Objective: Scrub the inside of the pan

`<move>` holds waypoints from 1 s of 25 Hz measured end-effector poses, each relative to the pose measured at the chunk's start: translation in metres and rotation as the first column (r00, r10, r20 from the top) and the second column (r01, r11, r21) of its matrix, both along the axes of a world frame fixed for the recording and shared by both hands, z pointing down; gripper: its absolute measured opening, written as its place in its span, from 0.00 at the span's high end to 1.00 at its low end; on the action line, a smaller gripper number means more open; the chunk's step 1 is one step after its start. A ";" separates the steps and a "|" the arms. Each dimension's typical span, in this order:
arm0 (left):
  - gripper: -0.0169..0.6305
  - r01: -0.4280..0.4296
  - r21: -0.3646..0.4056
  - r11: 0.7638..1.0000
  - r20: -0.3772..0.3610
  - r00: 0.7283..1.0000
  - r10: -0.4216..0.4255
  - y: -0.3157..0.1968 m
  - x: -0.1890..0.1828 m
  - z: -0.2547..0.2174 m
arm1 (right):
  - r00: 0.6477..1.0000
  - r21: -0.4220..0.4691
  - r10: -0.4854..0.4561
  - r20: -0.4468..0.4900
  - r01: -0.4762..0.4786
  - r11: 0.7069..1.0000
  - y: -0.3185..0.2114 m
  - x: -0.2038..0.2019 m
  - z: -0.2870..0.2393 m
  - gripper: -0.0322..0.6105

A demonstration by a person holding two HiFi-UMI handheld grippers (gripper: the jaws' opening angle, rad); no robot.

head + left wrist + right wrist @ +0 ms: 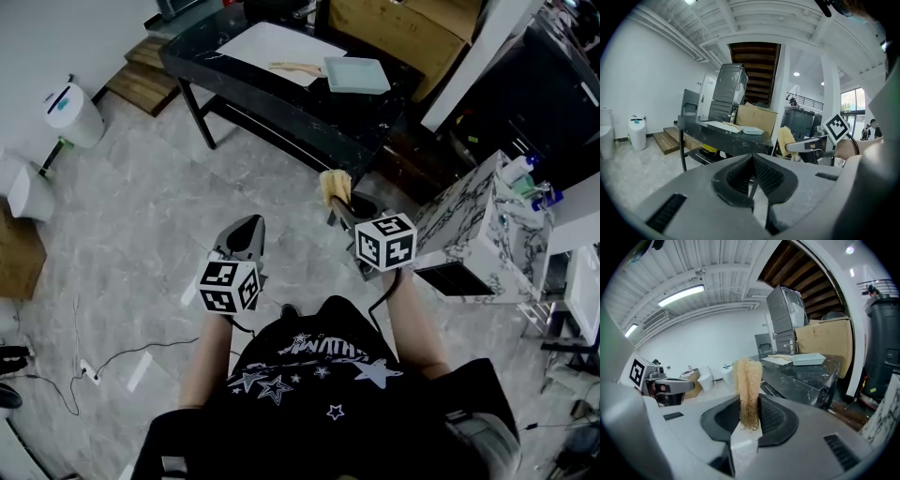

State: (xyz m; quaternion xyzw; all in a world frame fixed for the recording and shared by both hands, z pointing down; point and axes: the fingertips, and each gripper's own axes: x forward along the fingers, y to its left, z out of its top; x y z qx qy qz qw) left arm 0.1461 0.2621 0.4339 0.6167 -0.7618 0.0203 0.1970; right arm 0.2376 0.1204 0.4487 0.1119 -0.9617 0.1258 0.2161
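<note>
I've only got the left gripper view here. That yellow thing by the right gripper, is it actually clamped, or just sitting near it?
Observer: Clamped. In the right gripper view, the right gripper is shut on a fibrous yellow scrubber that sticks up from between the pads.
Operator: What's off to my right, past that gripper?
Observer: The head view shows a marble-patterned cabinet with bottles on top.
Operator: Am I over the table yet?
Observer: No. From above, the left gripper is over the gray floor, short of the dark table.
</note>
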 end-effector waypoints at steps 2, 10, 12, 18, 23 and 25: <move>0.96 -0.003 -0.003 1.000 0.001 1.000 0.003 0.004 -0.008 0.001 | 1.000 -0.006 0.008 -0.002 -0.008 1.000 0.001 -0.006 0.002 0.81; 0.96 0.016 -0.029 0.999 -0.042 0.999 -0.017 -0.002 -0.041 0.022 | 0.998 -0.033 0.063 -0.030 -0.064 0.997 -0.031 -0.021 0.019 0.81; 0.96 0.024 -0.036 0.999 -0.042 0.999 -0.025 -0.013 -0.051 0.026 | 0.998 -0.042 0.059 -0.033 -0.061 0.997 -0.042 -0.033 0.026 0.81; 0.96 0.027 -0.047 0.999 -0.025 0.999 -0.028 -0.067 -0.090 0.025 | 0.999 -0.070 0.043 -0.012 -0.044 0.997 -0.095 -0.082 0.032 0.81; 0.96 0.017 -0.041 0.999 -0.016 1.000 -0.017 -0.133 -0.132 0.016 | 0.998 -0.080 0.066 -0.012 -0.066 0.995 -0.160 -0.114 0.030 0.81; 0.96 0.015 -0.037 0.999 -0.014 1.000 -0.015 -0.158 -0.145 0.011 | 0.997 -0.082 0.082 -0.008 -0.082 0.993 -0.185 -0.122 0.026 0.81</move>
